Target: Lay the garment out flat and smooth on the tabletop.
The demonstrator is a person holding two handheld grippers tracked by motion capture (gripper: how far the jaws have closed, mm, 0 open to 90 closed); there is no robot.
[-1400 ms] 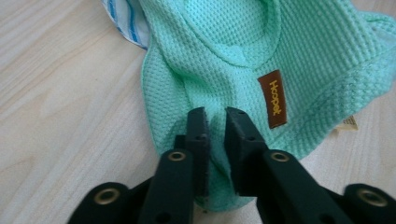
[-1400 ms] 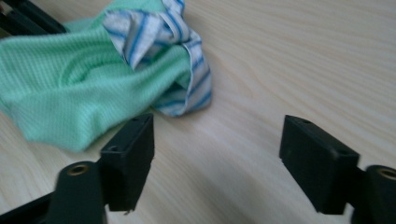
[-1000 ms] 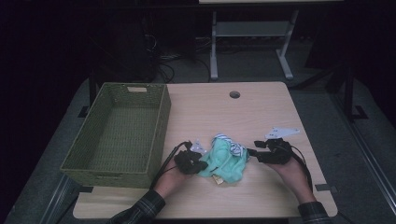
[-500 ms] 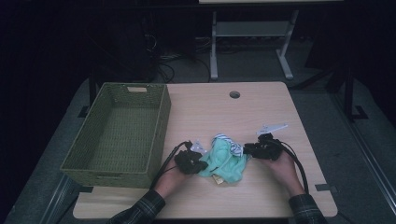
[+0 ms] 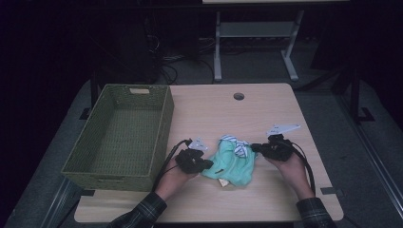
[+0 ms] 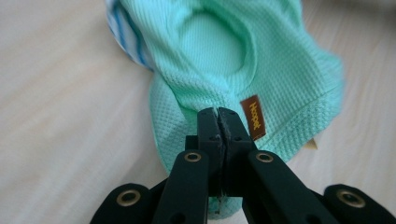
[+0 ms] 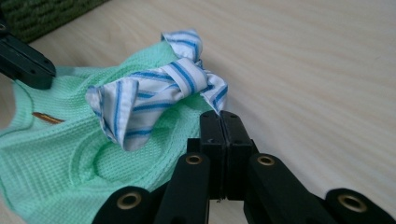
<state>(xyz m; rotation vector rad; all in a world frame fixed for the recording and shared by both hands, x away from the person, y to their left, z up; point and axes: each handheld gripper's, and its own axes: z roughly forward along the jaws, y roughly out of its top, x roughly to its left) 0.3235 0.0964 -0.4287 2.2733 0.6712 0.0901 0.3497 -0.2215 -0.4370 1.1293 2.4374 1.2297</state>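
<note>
Both hand-held grippers are pinching the mint garment (image 5: pixel 231 164): the left hand-held gripper (image 6: pixel 218 122) at its labelled hem, the right hand-held gripper (image 7: pixel 219 126) at the opposite edge. It is lying on the bench (image 5: pixel 266 109) just right of the green basket (image 5: pixel 119 135). Likely next: lifting and spreading it evenly.

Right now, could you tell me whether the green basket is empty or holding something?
Empty: the high view shows the green basket's bare woven floor, while the mint garment lies outside on the table.
</note>
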